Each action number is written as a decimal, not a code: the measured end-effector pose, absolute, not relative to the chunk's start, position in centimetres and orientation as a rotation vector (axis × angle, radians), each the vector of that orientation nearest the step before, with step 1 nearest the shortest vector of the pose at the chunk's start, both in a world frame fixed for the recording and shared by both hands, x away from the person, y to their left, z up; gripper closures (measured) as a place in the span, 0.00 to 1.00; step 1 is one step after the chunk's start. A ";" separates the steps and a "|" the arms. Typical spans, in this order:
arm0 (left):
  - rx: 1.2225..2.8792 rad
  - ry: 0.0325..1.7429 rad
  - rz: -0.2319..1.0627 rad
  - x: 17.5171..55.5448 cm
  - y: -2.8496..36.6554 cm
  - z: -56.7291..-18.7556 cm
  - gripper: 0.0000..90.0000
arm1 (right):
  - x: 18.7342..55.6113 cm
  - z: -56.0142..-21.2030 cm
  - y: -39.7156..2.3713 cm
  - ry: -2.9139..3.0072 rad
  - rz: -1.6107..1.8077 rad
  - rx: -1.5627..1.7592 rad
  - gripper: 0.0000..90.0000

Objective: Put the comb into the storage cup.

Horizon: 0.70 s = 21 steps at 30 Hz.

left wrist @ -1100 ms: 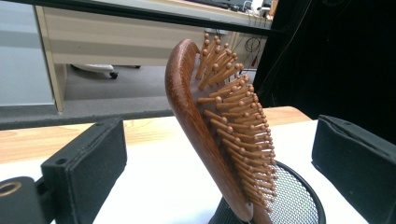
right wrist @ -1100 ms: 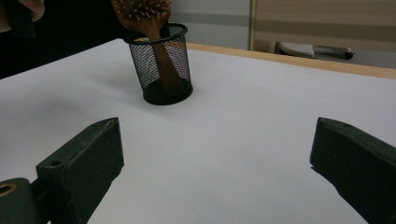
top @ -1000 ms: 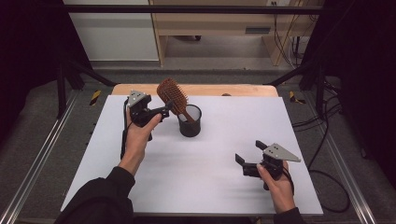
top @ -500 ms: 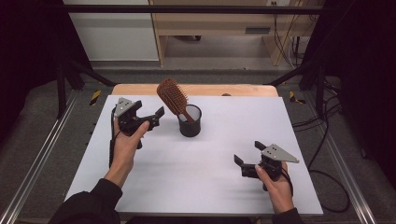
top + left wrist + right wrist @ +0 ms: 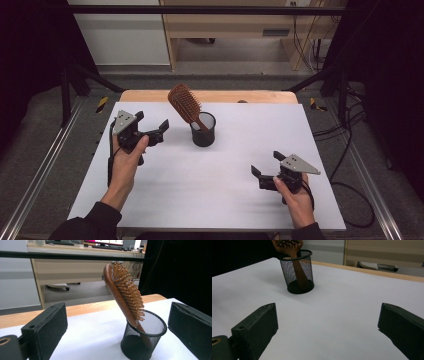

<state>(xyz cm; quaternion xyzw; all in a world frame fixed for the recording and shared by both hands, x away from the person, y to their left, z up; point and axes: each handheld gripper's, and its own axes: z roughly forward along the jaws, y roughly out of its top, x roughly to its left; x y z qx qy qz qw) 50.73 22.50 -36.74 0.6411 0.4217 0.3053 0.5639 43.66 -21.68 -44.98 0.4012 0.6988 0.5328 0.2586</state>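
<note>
the left gripper (image 5: 152, 129) has drawn back leftward, jaws released, from the wooden hairbrush (image 5: 184, 104) leaning handle-down in the mesh cup (image 5: 203, 130) mid-desk, while the right gripper (image 5: 266, 169) stays gaping.

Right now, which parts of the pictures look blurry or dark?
In the left gripper view the hairbrush and mesh cup look sharp, while the near black jaws and the far desk look soft. In the right gripper view the cup throws a faint shadow on the white table. In the high view the room's edges are very dark.
</note>
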 end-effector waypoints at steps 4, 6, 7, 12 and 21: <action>1.507 0.984 0.720 50.0 23.0 -36.8 0.03 | 43.7 -45.0 -21.7 1.892 1.444 1.088 0.04; 1.504 0.981 0.726 49.6 23.4 -36.8 0.03 | 43.7 -45.0 -21.8 1.891 1.441 1.089 0.04; 1.504 0.975 0.728 49.4 23.6 -36.9 0.03 | 43.7 -45.0 -21.8 1.891 1.441 1.089 0.04; 1.497 0.962 0.743 48.6 24.5 -36.6 0.03 | 43.6 -45.0 -21.9 1.889 1.434 1.089 0.04; 1.481 0.935 0.776 46.7 26.5 -36.0 0.02 | 43.5 -45.0 -22.1 1.884 1.423 1.077 0.05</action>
